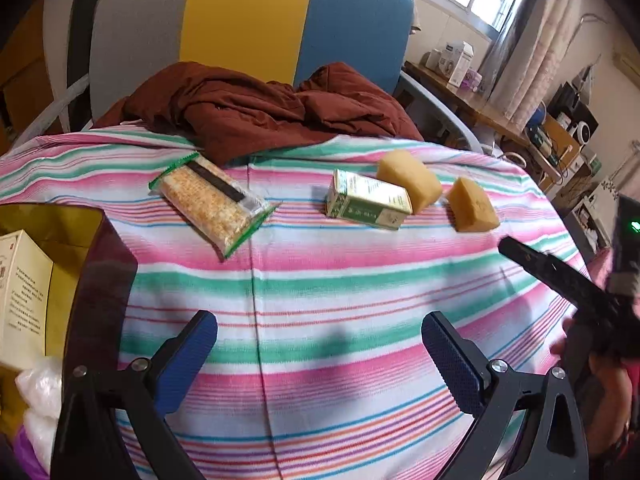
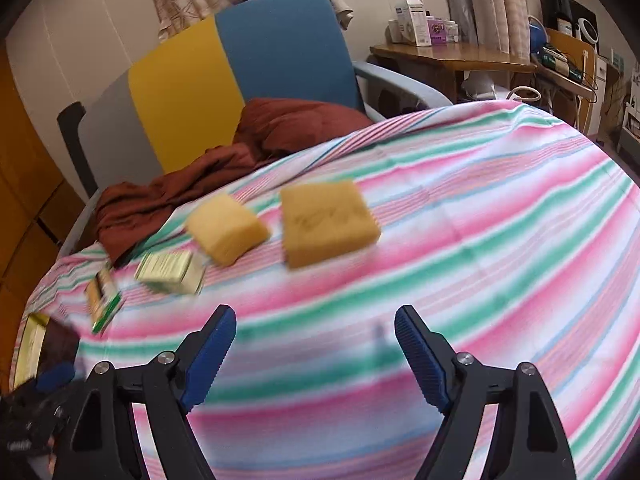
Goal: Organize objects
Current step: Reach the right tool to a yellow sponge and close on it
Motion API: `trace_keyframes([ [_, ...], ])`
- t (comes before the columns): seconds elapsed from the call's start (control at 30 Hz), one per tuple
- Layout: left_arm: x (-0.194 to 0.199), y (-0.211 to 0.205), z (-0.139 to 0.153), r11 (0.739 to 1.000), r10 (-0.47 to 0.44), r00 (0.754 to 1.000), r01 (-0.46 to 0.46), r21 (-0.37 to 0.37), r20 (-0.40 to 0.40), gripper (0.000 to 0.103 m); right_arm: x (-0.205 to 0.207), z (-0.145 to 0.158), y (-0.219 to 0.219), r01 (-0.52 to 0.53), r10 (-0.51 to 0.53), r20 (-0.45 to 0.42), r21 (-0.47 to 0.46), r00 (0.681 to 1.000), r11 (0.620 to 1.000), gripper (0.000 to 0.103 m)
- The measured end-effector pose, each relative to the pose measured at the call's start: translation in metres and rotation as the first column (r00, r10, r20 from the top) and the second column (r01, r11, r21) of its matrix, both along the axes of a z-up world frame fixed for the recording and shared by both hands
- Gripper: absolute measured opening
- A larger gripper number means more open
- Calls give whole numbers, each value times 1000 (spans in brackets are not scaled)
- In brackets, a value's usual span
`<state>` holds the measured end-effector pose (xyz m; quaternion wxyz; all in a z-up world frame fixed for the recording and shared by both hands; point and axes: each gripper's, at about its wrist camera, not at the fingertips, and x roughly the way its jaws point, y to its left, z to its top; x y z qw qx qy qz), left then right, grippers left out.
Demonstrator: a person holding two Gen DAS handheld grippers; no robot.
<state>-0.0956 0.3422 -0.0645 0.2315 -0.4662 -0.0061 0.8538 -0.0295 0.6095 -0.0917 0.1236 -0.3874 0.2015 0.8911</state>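
Note:
On the striped cloth (image 1: 320, 280) lie a cracker packet (image 1: 212, 204), a small green box (image 1: 368, 200) and two yellow sponges (image 1: 410, 180) (image 1: 472, 204). My left gripper (image 1: 318, 320) hangs open over bare cloth, well short of them, with nothing between its blue pads. The right wrist view is blurred. In it, my right gripper (image 2: 316, 312) is also open and holds nothing. The larger sponge (image 2: 328, 224) is just ahead of it, with the other sponge (image 2: 226, 228), the green box (image 2: 170, 272) and the packet (image 2: 103, 300) to the left.
A dark translucent bin (image 1: 108, 264) at the left edge holds a cream box (image 1: 24, 284) and white bags. A rust-red jacket (image 1: 260, 112) lies at the cloth's far edge against a grey, yellow and blue chair back (image 1: 244, 16). A cluttered wooden desk (image 2: 448, 56) stands at the right.

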Motion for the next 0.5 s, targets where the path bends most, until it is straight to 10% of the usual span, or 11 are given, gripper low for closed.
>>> trace_keyframes([
  [0.23,-21,-18,18,987,104,995,-102,127,-5,103,-51,-5,18,29,-30,10,63,1000,998,83],
  [0.5,-42,-3,20,992,88,995,-83,94,-52,103,-73,-31,20,23,-33,80,122,996,992,83],
])
